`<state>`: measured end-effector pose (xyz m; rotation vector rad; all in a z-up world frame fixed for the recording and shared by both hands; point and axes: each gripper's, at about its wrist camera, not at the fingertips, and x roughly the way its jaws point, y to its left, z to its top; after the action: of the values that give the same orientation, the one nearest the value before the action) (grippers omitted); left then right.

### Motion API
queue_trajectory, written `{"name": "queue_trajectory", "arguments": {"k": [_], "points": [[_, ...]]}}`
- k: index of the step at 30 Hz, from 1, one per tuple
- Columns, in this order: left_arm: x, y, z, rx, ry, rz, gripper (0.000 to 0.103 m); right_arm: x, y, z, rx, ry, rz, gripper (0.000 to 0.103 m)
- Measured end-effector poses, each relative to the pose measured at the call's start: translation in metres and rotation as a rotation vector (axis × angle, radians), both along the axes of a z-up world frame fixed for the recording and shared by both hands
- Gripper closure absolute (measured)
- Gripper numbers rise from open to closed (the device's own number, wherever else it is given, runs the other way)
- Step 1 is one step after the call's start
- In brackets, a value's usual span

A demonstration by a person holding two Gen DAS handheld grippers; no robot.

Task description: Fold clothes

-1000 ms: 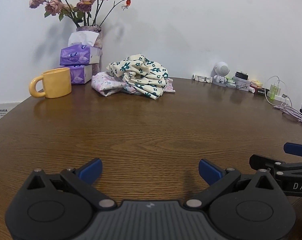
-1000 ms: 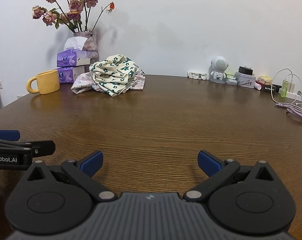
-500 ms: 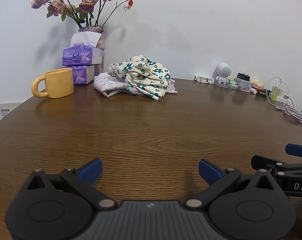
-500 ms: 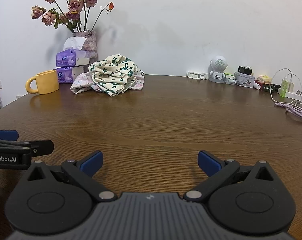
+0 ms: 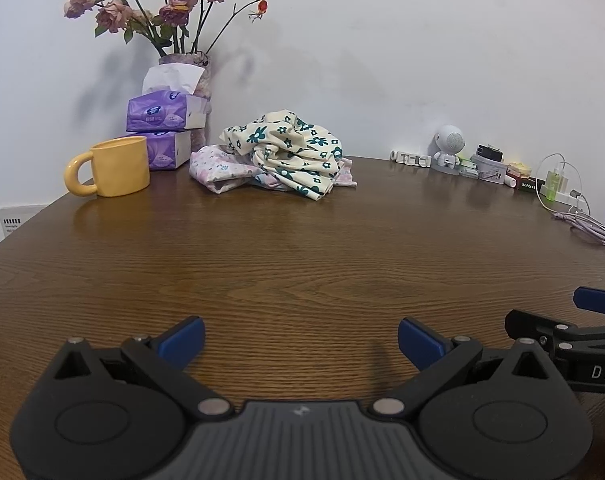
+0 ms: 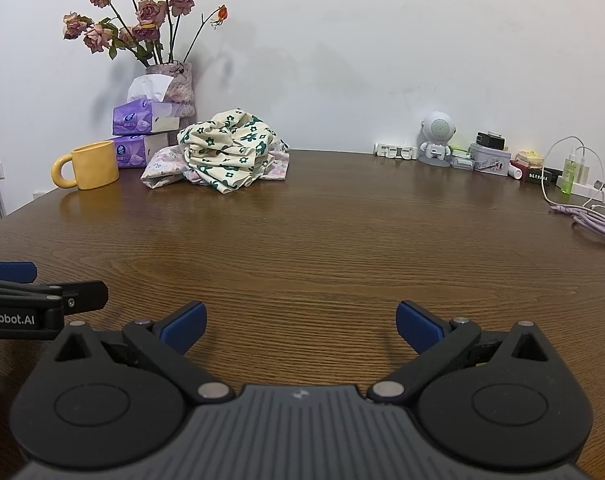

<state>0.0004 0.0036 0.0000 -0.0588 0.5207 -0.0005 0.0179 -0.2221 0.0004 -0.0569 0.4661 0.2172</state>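
Two crumpled garments lie heaped together at the far side of the counter (image 5: 302, 264): a cream garment with dark green flowers (image 5: 288, 152) bunched on top of a pale pink floral garment (image 5: 218, 166), the pink one spreading out from beneath it on both sides. Neither is folded, and both sit well apart from the grippers.

Just to the left of the heap stand two stacked purple tissue packs (image 5: 164, 130), with a yellow mug (image 5: 114, 166) in front of them, its handle turned left. Behind the packs a vase of dried roses (image 5: 170, 20) stands against the white wall.

Along the far right edge are a small white robot figure (image 5: 448, 152), some little boxes, and a bundle of lilac cables (image 5: 594, 230).

The left gripper (image 5: 301, 338) hovers low over the near part of the counter, blue-padded fingers spread wide with nothing between them. The right gripper (image 6: 301, 326) is beside it, likewise spread wide and holding nothing; each shows at the edge of the other's view.
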Motion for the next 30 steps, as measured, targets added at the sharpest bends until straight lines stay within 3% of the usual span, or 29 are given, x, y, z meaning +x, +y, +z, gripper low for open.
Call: {"name": "queue_trajectory", "arguments": {"k": [30], "points": [[0.0011, -0.0020, -0.0024, 0.008, 0.007, 0.001, 0.000, 0.0000, -0.0030, 0.0021, 0.011, 0.002, 0.010, 0.000]]}}
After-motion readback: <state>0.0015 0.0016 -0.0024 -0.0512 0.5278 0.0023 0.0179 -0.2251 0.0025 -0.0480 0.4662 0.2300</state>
